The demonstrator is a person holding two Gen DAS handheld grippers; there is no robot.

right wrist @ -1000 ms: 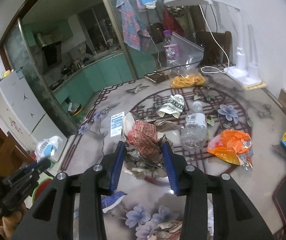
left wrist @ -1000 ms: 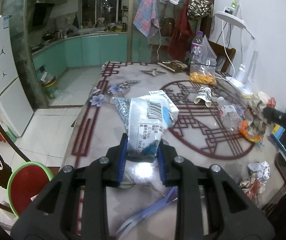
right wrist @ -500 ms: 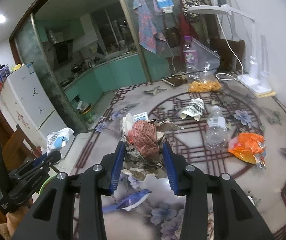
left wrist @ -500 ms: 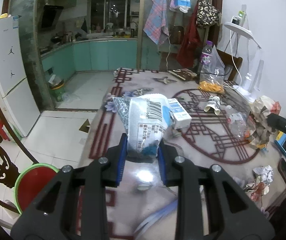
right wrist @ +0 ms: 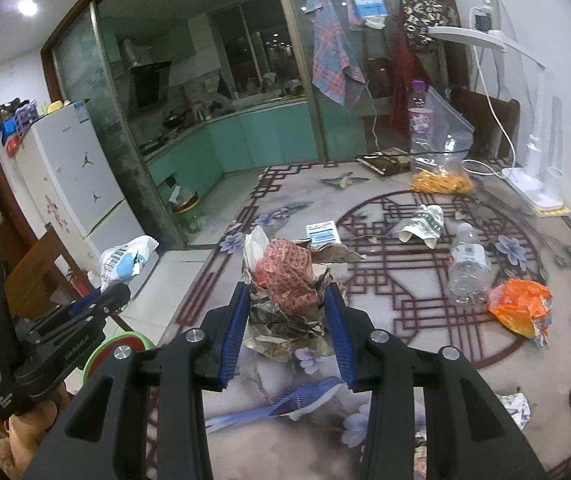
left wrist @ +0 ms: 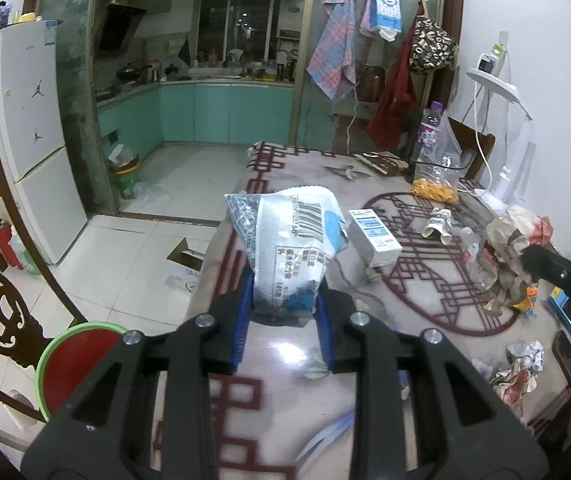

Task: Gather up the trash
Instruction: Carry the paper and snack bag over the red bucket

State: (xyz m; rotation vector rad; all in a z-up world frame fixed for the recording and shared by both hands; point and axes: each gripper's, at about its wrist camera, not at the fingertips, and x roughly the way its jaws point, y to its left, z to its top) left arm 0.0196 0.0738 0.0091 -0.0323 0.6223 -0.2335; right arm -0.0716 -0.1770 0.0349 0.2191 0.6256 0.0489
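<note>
Left wrist view: the left gripper (left wrist: 283, 320) is clamped on a white printed snack bag (left wrist: 291, 248), blue pads pressing its lower end, the bag standing up out of the jaws. Right wrist view: the right gripper (right wrist: 287, 324) is clamped on a wad of crumpled paper wrappers (right wrist: 289, 284), red-patterned on top.

Change over the last second: the left gripper has lifted and drifted toward the left edge of the table (left wrist: 285, 360). The bag, earlier low over the table top, now hangs over that edge with floor tiles showing behind it. The red basin with green rim (left wrist: 75, 354) on the floor has come further into view below and left. The right gripper has also risen, its wad now off the table.

Judgement: both loads are secured and in transit. The basin looks like the probable drop point, though nothing confirms this. The left load is nearer to it.

Remaining on the table: small white carton (left wrist: 373, 236), clear plastic bottle (right wrist: 467, 266), orange plastic bag (right wrist: 521, 308), rolled printed wrapper (right wrist: 423, 224), crumpled paper (left wrist: 523, 364) near the right edge. Collection is partly done.

Risk: the wad is loose and layered, so pieces could shed in transit.
</note>
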